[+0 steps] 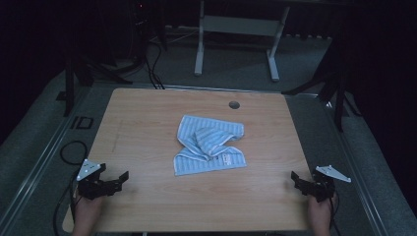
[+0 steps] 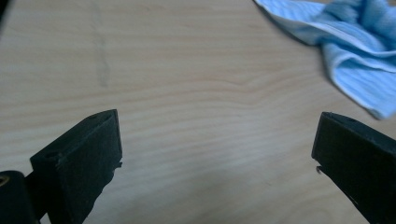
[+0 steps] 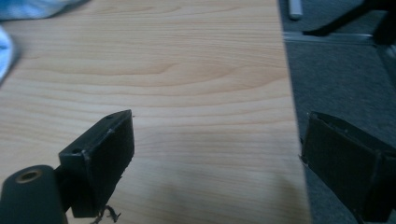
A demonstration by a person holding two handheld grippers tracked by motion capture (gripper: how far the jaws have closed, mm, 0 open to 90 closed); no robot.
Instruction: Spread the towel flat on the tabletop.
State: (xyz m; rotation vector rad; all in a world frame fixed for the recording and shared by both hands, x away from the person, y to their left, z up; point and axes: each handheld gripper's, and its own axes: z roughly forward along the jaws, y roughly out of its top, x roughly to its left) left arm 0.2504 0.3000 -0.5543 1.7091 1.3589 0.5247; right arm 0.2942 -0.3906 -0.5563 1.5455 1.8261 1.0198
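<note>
Light-blue towel (image 1: 209,145) with pale stripes and white edging; light wood-grain surface (image 1: 147,118); both claws black.

The table (image 1: 147,128) is topped in pale wood-grain laminate, smooth with a soft sheen; a faint dark scuff is noted on its left part. The towel (image 1: 209,145) is of soft cloth, light blue with fine white stripes, matt and ribbed, with a white hem and a small sewn label. The left gripper (image 1: 118,181) and right gripper (image 1: 297,180) are seen in matt black plastic, the jaw faces slightly rough, each topped by a grey plate. The floor (image 1: 359,162) is covered in grey, coarse carpet.
</note>
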